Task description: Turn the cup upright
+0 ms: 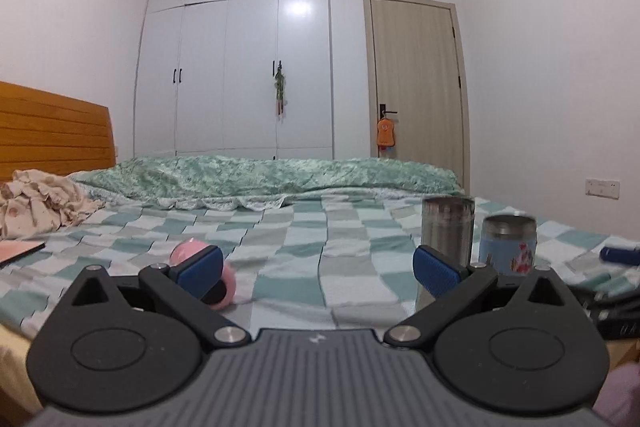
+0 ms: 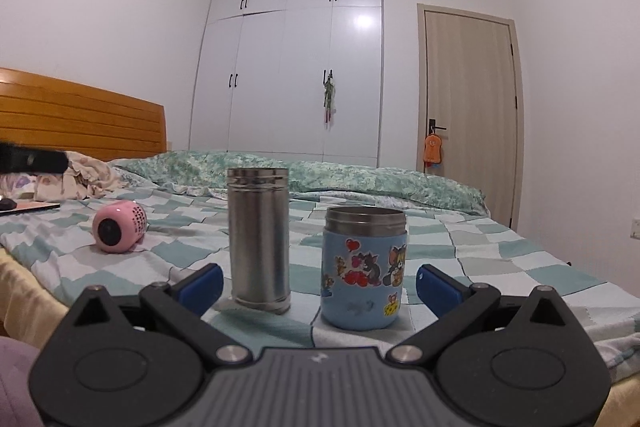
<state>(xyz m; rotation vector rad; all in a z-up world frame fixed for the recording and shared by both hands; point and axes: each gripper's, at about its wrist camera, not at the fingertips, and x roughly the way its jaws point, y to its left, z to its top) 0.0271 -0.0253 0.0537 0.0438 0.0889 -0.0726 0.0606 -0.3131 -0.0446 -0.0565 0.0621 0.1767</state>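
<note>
A pink cup (image 2: 118,225) lies on its side on the checked bedsheet, its dark mouth facing me; in the left wrist view the pink cup (image 1: 188,251) is partly hidden behind my left finger. A tall steel cup (image 2: 259,239) and a short blue cartoon cup (image 2: 364,269) stand upright side by side; both also show in the left wrist view, the steel cup (image 1: 446,231) and the blue cup (image 1: 508,245). My left gripper (image 1: 318,273) is open and empty. My right gripper (image 2: 320,283) is open and empty, just in front of the two upright cups.
A green quilt (image 1: 260,175) lies across the far side of the bed, crumpled clothes (image 1: 36,203) and a flat pink item (image 1: 18,251) at the left. Dark objects (image 1: 616,287) lie at the right. A wooden headboard (image 2: 80,115), wardrobe (image 2: 296,67) and door (image 2: 468,87) stand behind.
</note>
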